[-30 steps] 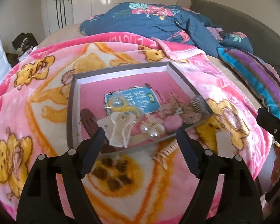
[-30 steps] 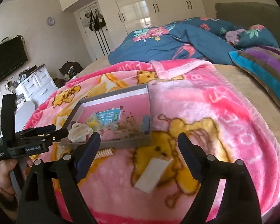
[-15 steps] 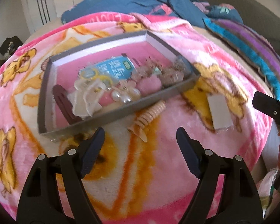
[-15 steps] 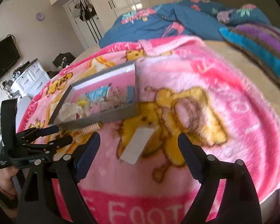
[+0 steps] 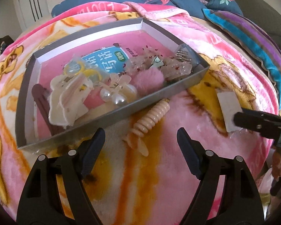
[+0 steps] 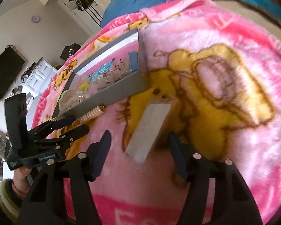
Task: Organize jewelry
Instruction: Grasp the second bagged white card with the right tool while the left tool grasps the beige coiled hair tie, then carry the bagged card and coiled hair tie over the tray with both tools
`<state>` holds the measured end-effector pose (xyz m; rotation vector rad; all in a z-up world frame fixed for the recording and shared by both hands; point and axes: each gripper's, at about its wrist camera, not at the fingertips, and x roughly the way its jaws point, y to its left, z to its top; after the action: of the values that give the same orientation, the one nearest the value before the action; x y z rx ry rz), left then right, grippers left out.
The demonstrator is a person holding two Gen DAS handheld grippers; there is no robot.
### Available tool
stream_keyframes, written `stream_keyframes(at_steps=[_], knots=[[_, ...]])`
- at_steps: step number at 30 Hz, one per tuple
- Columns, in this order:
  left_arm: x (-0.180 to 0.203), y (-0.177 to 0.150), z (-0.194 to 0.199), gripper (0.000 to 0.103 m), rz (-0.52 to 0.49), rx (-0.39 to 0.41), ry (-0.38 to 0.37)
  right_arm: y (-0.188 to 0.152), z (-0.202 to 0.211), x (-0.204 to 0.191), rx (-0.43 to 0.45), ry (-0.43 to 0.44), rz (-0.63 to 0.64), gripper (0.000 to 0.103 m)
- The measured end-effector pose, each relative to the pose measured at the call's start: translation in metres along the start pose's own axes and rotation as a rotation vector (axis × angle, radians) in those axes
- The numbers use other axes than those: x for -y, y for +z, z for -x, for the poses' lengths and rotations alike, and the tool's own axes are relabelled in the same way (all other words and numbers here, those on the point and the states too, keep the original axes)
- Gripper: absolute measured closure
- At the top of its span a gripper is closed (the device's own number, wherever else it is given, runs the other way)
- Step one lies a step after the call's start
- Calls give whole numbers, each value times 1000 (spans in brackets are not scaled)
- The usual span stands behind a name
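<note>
Two grippers hung low over a bed spread with a pink blanket (image 5: 224,43). A grey tray (image 5: 121,112) lay on it, holding hair clips, a pink pompom (image 5: 149,77) and pearl pieces. The left gripper (image 5: 140,142) was spread wide and empty, its fingers either side of a cream spiral clip (image 5: 151,118) that lay on the blanket just outside the tray's near wall. The right gripper (image 6: 138,150) had just been closing, half spread, its fingers flanking the near end of a white card (image 6: 149,129) that lay beside the tray; whether the pads touched it could not be told.
</note>
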<state>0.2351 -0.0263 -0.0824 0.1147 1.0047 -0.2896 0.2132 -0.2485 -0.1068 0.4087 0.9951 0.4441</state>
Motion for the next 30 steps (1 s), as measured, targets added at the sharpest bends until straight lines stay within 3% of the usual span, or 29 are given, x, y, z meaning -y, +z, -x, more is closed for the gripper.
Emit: stream_keyframes(at_steps=[2, 3, 4, 5, 10, 13, 22, 30], knots=[[1, 1, -5, 32, -4, -4, -8, 0, -6, 0, 0, -18, 12, 70], [2, 1, -7, 32, -3, -7, -13, 0, -5, 0, 2, -14, 20, 71], [3, 1, -10, 39, -8, -11, -10, -1, -4, -1, 9, -8, 30, 72], [4, 1, -12, 57, -16, -14, -9, -3, -1, -4, 16, -4, 50, 73], [17, -1, -17, 82, -62, -34, -17, -10, 15, -10, 48, -22, 110, 74], [23, -4, -16, 82, -86, -40, 11, -11, 26, -12, 71, -26, 121, 74], [20, -15, 11, 84, -37, -25, -25, -11, 54, -29, 113, -42, 175, 74], [3, -15, 62, 84, 35, 113, -43, -4, 61, -52, 134, -39, 223, 74]])
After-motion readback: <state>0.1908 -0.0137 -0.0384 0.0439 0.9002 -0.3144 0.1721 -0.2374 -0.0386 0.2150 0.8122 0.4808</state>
